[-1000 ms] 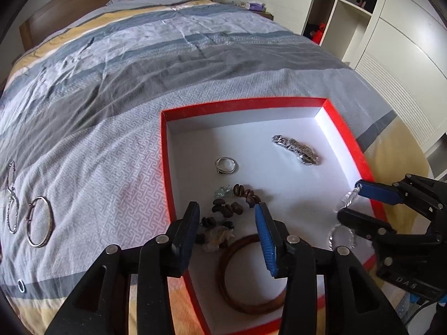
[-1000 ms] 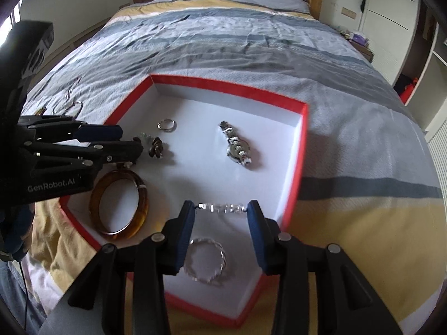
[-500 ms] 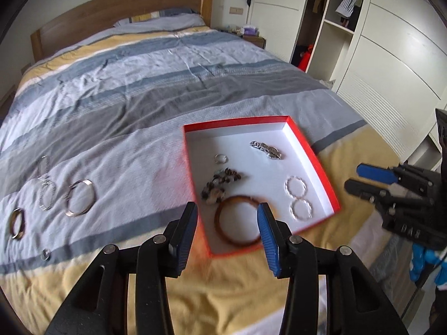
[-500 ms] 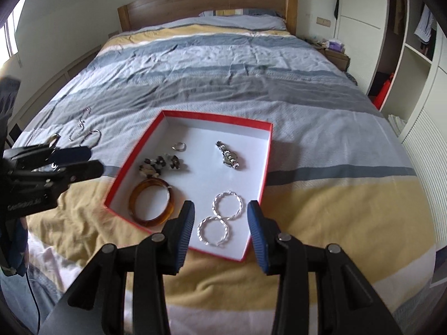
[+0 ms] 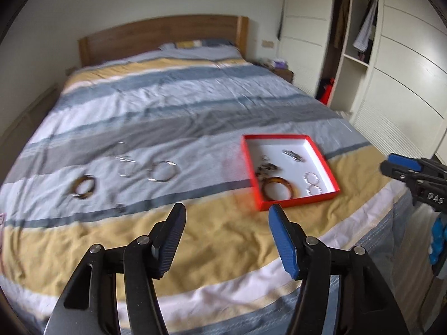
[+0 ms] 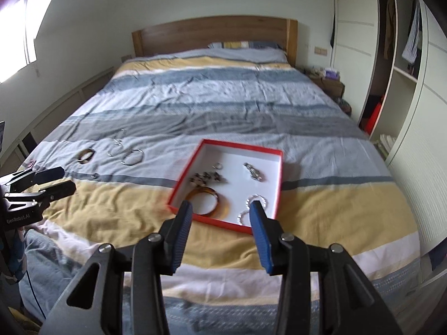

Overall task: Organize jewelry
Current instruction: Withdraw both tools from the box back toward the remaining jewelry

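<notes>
Both tools are apart and empty: left tool [image 5: 226,217], right tool [image 6: 220,212]. The large silver hoop [image 5: 163,170] lies at middle left on the bed [image 5: 156,106], outside the red box [image 5: 290,203]. It looks light, stiff and slippery; best pinched across its thin rim.

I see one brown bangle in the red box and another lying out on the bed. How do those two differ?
The brown bangle in the red box lies on the white floor of the red box, beside silver hoops; the brown bangle on the bed lies loose on the grey-striped cover. The boxed one looks bigger, though it is also nearer the camera. Both are round, amber-brown and lying flat.
</notes>
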Motion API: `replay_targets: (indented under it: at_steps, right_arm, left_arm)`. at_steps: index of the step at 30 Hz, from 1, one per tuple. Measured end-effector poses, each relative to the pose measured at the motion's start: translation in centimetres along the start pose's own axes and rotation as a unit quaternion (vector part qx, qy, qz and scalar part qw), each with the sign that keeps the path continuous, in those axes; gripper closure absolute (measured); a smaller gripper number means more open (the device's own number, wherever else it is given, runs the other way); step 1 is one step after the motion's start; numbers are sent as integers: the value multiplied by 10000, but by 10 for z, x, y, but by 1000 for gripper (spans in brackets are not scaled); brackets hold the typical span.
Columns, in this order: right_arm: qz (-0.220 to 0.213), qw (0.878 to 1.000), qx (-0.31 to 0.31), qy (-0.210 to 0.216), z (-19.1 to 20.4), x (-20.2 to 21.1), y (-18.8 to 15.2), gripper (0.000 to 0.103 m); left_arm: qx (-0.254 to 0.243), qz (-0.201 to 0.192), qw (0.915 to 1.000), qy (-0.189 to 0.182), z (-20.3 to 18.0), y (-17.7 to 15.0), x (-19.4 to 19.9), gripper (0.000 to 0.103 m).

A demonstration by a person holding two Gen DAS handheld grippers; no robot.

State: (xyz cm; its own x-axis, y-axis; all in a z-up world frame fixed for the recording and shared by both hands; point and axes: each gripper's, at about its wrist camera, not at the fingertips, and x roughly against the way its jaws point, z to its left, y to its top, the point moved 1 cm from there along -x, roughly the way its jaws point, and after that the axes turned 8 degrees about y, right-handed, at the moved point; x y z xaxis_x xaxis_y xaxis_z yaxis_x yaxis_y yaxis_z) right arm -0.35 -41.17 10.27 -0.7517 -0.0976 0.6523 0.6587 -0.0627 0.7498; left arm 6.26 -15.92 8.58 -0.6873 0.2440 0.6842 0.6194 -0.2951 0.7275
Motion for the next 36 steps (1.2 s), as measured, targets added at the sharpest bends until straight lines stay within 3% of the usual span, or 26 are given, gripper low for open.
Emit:
replay_targets:
  at_steps: [8, 15, 20, 27, 36]
  right_arm:
    - [-336, 9990, 256, 169, 49, 39, -2, 62]
    - [-394, 9980, 314, 383, 74, 44, -9, 62]
    - [-371, 9976, 313, 490, 82, 41, -13, 62]
    - [-222, 9976, 325, 562, 90, 21, -11, 62]
    - [178, 9962, 439, 730, 105, -46, -6, 62]
  left_arm:
    - [340, -303, 9968, 657, 74, -36, 60, 33]
    - [846, -329, 9891, 1157, 135, -72, 89, 31]
    - [1056, -366, 9832, 1445, 159, -86, 100, 31]
    - [1228, -198, 9802, 1538, 175, -95, 81, 31]
    - [1257, 281, 9816, 1411, 185, -101, 14, 35]
